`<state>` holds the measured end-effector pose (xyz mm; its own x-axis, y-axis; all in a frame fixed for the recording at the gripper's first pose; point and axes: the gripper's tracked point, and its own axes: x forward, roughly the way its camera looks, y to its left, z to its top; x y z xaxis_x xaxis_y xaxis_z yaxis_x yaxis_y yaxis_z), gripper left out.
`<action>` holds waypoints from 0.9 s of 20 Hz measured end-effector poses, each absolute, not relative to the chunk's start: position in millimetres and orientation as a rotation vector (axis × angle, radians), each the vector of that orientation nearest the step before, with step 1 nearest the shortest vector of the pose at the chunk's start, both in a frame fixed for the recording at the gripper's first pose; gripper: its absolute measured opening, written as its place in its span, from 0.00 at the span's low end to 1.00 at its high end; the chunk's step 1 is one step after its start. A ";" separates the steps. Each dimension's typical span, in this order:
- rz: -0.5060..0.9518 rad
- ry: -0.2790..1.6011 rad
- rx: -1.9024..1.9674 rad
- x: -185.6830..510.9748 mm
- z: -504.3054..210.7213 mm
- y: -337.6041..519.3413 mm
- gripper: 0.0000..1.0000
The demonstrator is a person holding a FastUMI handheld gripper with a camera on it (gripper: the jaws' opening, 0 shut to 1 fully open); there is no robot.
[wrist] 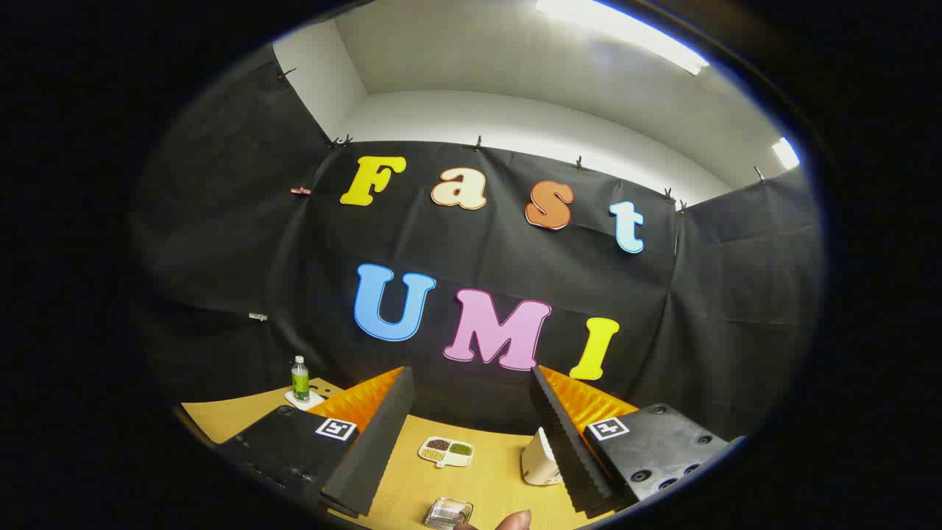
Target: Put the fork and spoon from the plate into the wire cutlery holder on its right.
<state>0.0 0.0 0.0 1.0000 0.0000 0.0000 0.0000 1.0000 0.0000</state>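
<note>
Wooden tabletop point(471, 482) between the wide-open claw point(471, 449) fingers, maybe a fingertip point(515, 521) below

bottle point(299, 379): 1 | divided dish point(446, 451): 1 | white container point(541, 460): 1 | small clear tray point(448, 512): 1

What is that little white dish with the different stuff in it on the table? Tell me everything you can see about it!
The divided white dish is a small, shallow tray with rounded corners that looks like plastic or ceramic. It has three compartments holding small grainy fillings: dark brown, green and pale yellowish. It lies flat on the wooden table, beyond the open gripper, seen between its two fingers. Nothing touches it but the table; a small clear container lies nearer and a white object is off to one side.
</note>
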 end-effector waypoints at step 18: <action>0.116 0.236 0.104 8.9 -62.5 50.5 0.98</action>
<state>8.9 50.5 -62.5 0.9655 0.1271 -0.2273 -0.1027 0.9879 0.1165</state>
